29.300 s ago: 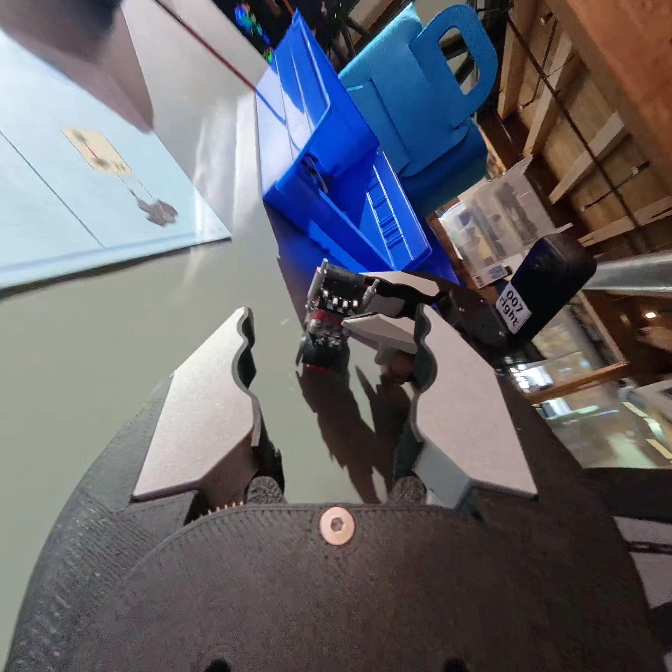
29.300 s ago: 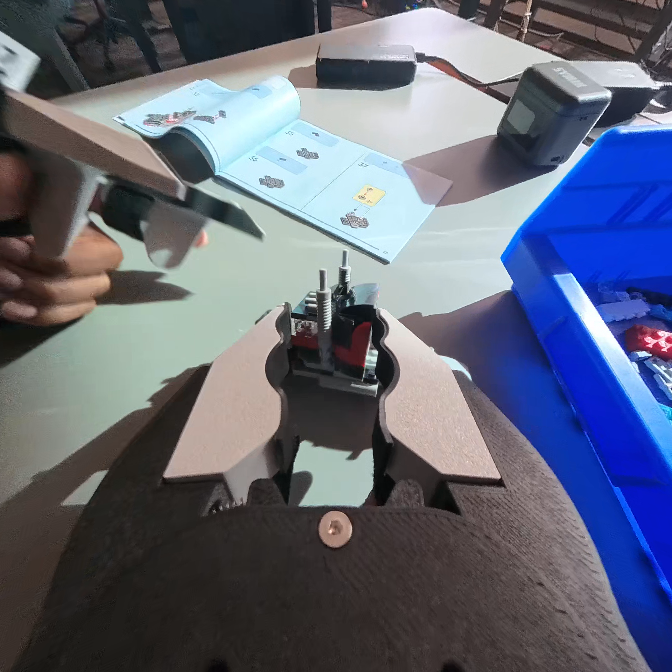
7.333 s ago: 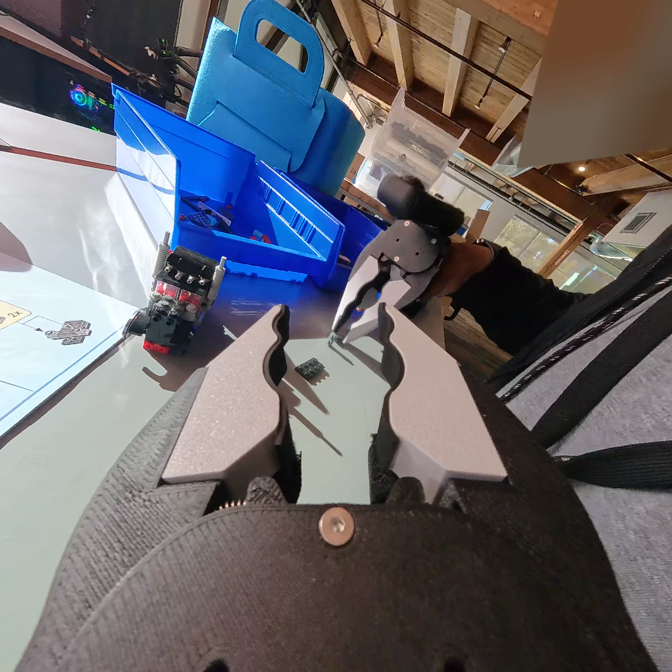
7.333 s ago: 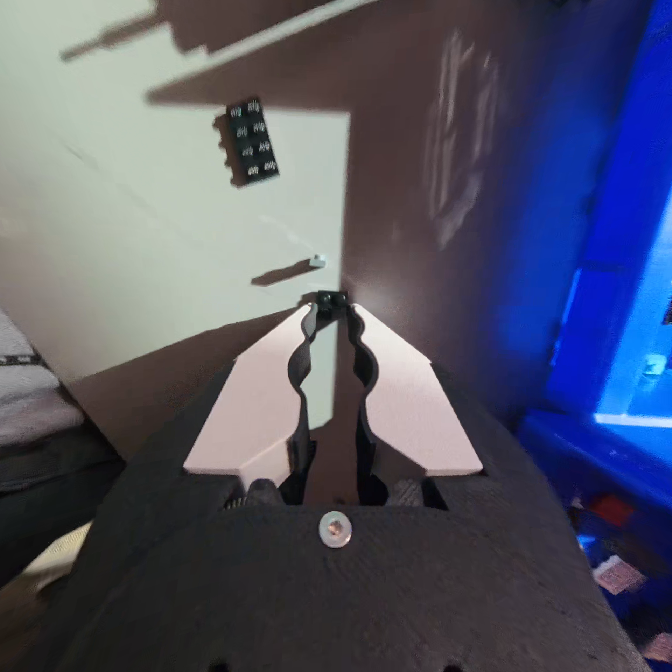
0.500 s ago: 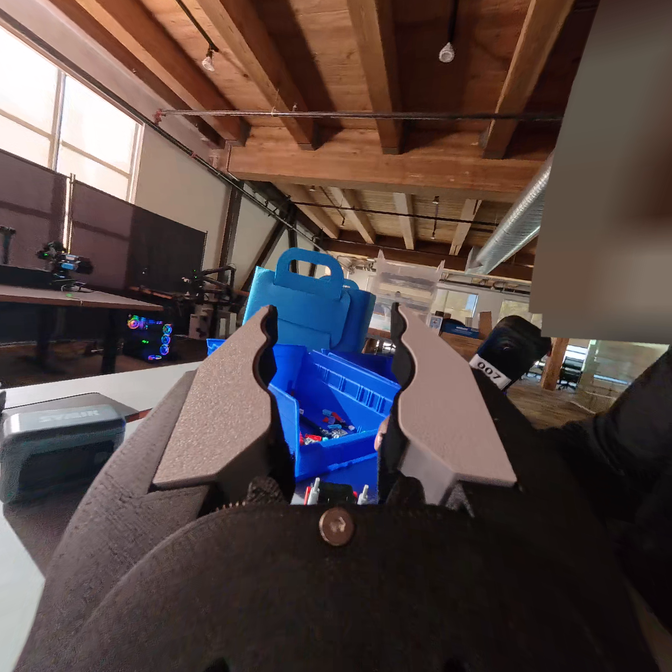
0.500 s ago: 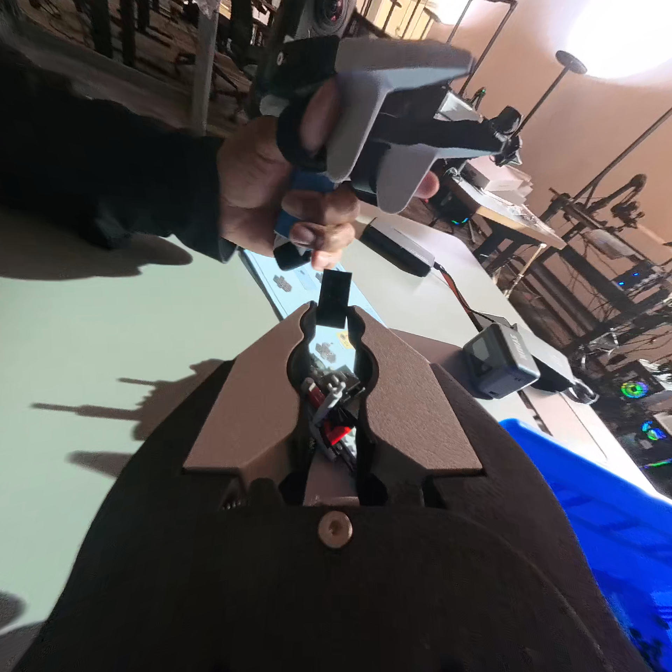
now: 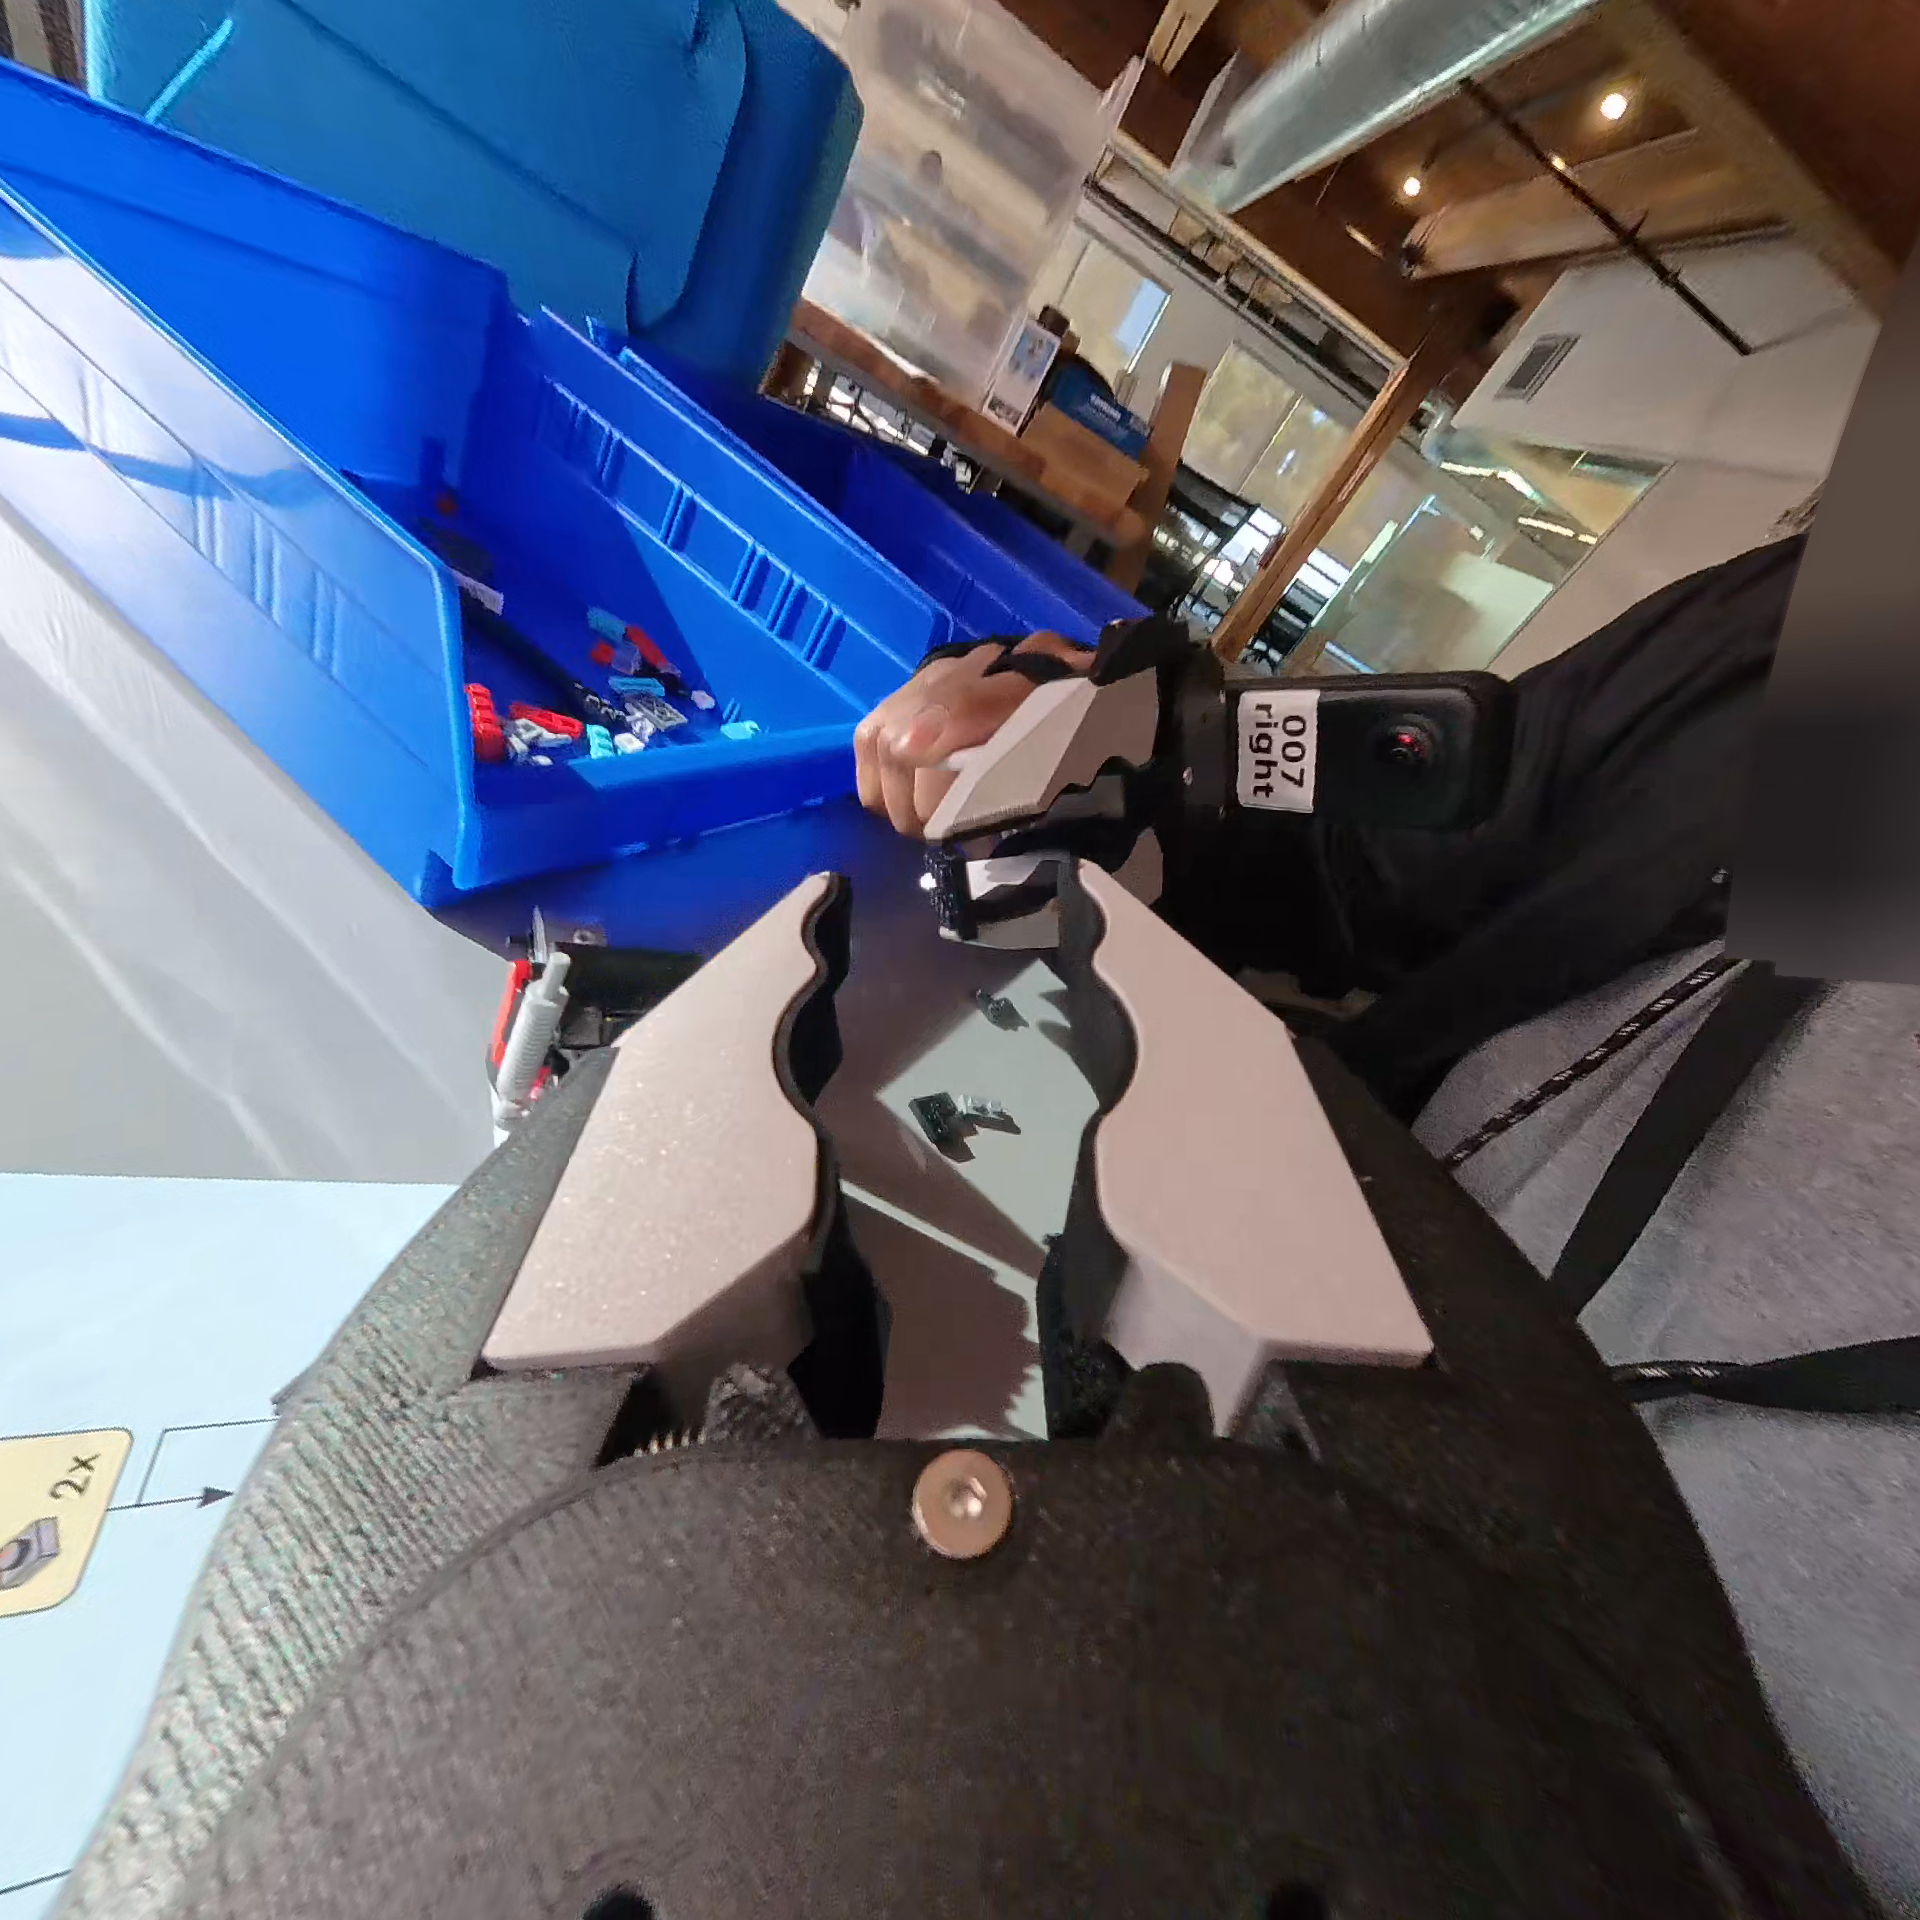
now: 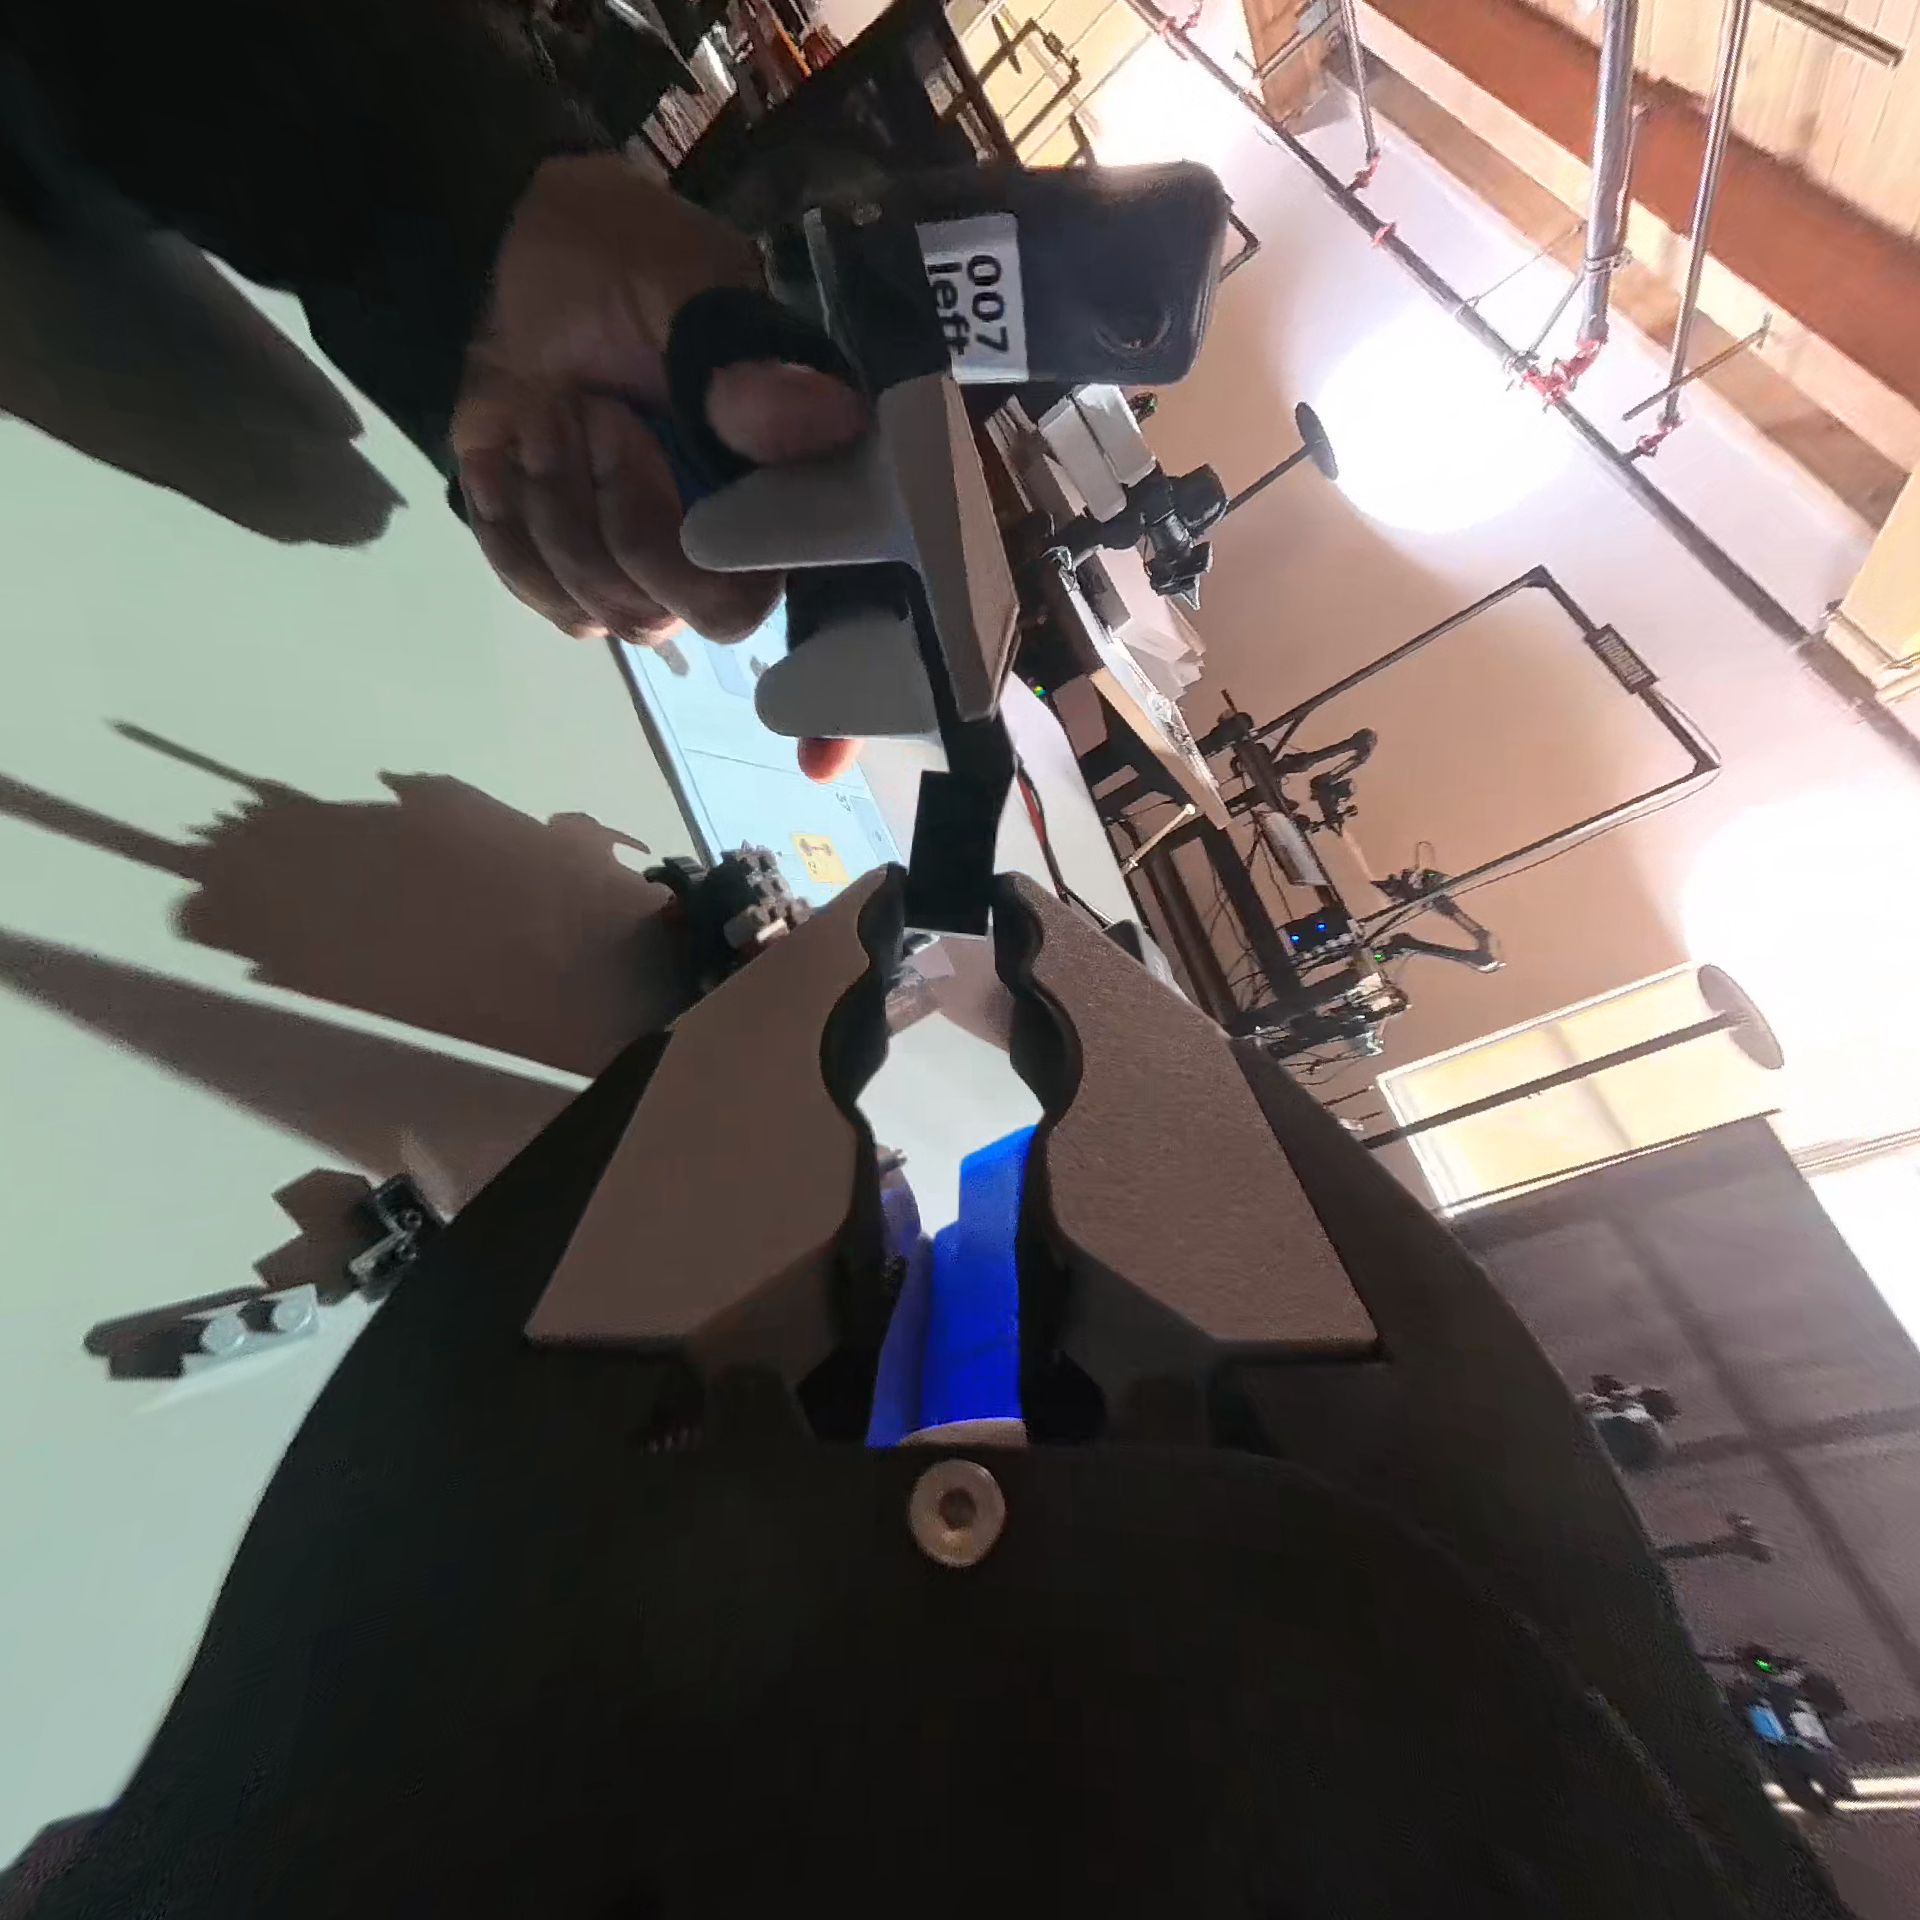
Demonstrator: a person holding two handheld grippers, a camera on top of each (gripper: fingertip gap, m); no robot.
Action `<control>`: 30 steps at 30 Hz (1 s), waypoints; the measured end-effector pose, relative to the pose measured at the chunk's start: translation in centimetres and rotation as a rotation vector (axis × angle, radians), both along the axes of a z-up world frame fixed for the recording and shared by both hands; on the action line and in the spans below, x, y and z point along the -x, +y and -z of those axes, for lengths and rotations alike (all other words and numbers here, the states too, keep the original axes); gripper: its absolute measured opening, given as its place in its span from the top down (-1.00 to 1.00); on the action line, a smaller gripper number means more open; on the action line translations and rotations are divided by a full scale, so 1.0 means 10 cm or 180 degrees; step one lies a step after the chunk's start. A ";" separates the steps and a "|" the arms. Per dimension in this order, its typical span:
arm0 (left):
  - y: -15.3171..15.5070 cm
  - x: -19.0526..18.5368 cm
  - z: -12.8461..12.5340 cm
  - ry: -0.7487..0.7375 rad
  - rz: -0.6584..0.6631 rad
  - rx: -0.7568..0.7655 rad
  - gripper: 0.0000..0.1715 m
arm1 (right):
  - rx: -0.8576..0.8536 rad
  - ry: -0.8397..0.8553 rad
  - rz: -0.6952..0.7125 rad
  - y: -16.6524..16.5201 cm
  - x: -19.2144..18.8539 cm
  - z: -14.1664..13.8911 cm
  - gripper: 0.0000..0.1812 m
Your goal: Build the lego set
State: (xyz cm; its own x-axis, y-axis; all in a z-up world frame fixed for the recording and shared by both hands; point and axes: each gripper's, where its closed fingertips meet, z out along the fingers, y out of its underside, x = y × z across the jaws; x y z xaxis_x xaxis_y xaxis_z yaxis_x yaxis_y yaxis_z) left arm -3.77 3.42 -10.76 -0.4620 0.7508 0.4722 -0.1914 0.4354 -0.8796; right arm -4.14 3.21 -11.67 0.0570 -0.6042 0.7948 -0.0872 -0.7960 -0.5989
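My right gripper (image 8: pixel 951 894) is shut on a small black plate (image 8: pixel 951 831) and holds it in the air. In the left wrist view the plate (image 7: pixel 943 885) sits just ahead of my open left gripper (image 7: pixel 956 902), level with the gap between its tips. The right gripper's fingers (image 7: pixel 1039 769) come in from the right there. The left gripper (image 8: pixel 971 748) shows in the right wrist view just above the plate. The black and red lego model (image 7: pixel 566 997) stands on the table, partly hidden by my left finger. It also shows in the right wrist view (image 8: pixel 738 904).
A blue bin (image 7: pixel 312 499) with several loose bricks (image 7: pixel 582 717) stands behind the model. Small loose pieces (image 7: pixel 961 1112) lie on the grey table, also seen in the right wrist view (image 8: pixel 390 1226). The instruction booklet (image 7: pixel 156 1351) lies at the left. The person's grey clothing is at the right. Left and right tips are no more than a few centimetres apart.
My left gripper has tilted down from the ceiling and bin toward the table and stays open. My right gripper has turned and still holds the black plate near the left gripper's tips.
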 end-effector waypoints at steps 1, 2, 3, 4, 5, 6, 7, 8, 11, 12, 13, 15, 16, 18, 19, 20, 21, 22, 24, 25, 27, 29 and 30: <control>0.01 0.02 0.01 -0.0034 0.0007 0.0005 0.53 | 0.0037 0.0009 0.0003 0.01 0.02 0.01 0.79; 0.01 0.02 0.02 -0.0075 -0.0014 0.0010 0.55 | 0.0071 0.0028 -0.0010 0.03 0.03 0.03 0.80; 0.01 0.03 0.04 -0.0110 -0.0032 -0.0002 0.56 | 0.0106 0.0039 -0.0023 0.05 0.05 0.04 0.80; 0.02 0.04 0.07 -0.0142 -0.0026 -0.0022 0.57 | 0.0145 0.0028 -0.0034 0.07 0.06 0.03 0.80; 0.03 0.06 0.09 -0.0191 -0.0011 -0.0035 0.59 | 0.0182 0.0025 -0.0046 0.09 0.08 0.03 0.79; 0.04 0.07 0.12 -0.0257 0.0005 -0.0025 0.62 | 0.0224 0.0007 -0.0052 0.11 0.09 0.02 0.79; 0.06 0.09 0.13 -0.0318 0.0026 0.0007 0.65 | 0.0263 -0.0009 -0.0050 0.12 0.10 0.00 0.80; 0.08 0.12 0.12 -0.0348 0.0045 0.0055 0.69 | 0.0295 -0.0011 -0.0046 0.14 0.11 -0.01 0.80; 0.16 0.19 0.09 -0.0401 0.0183 0.0247 0.94 | 0.0361 -0.0011 -0.0042 0.19 0.10 -0.01 0.80; 0.15 0.19 0.10 -0.0457 0.0150 0.0293 0.94 | 0.0342 -0.0010 -0.0034 0.19 0.10 -0.01 0.79; 0.15 0.19 0.10 -0.0510 0.0144 0.0333 0.94 | 0.0262 0.0004 -0.0050 0.19 0.10 0.00 0.79; 0.15 0.18 0.11 -0.0636 0.0115 0.0461 0.94 | -0.0131 0.0060 -0.0134 0.19 0.10 0.00 0.79; 0.14 0.16 0.12 -0.0734 0.0078 0.0540 0.94 | -0.0407 0.0072 -0.0220 0.21 0.11 -0.02 0.78; 0.15 0.14 0.11 -0.0894 0.0048 0.0753 0.94 | -0.1051 0.0160 -0.0417 0.22 0.14 -0.09 0.72; 0.16 0.13 0.08 -0.0938 0.0049 0.0869 0.94 | -0.1400 0.0260 -0.0506 0.21 0.16 -0.11 0.70; 0.19 0.13 0.05 -0.0967 0.0067 0.0978 0.94 | -0.1750 0.0384 -0.0593 0.20 0.18 -0.12 0.67; 0.22 0.13 0.03 -0.0984 0.0100 0.1087 0.94 | -0.2078 0.0471 -0.0693 0.19 0.21 -0.14 0.64; 0.25 0.14 0.00 -0.1000 0.0126 0.1198 0.94 | -0.2390 0.0562 -0.0813 0.20 0.24 -0.16 0.63; 0.30 0.15 -0.03 -0.1033 0.0178 0.1402 0.94 | -0.2907 0.0760 -0.1025 0.22 0.29 -0.16 0.59; 0.32 0.17 -0.03 -0.1062 0.0199 0.1495 0.94 | -0.3116 0.0891 -0.1134 0.27 0.32 -0.15 0.57; 0.37 0.21 -0.03 -0.1114 0.0259 0.1690 0.94 | -0.3442 0.1080 -0.1250 0.35 0.33 -0.10 0.57; 0.41 0.26 -0.02 -0.1185 0.0316 0.1852 0.94 | -0.3743 0.1229 -0.1328 0.43 0.31 -0.07 0.57; 0.43 0.28 -0.01 -0.1225 0.0331 0.1919 0.94 | -0.3911 0.1259 -0.1393 0.46 0.31 -0.08 0.57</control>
State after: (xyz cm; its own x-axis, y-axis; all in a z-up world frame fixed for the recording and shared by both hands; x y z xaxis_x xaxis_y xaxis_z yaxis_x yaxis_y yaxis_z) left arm -6.58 7.72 -10.69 -0.4242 0.8785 -0.2199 0.1963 -0.1479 -0.9693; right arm -7.24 7.85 -10.86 0.5211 -0.7776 -0.3518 -0.2971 0.2211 -0.9289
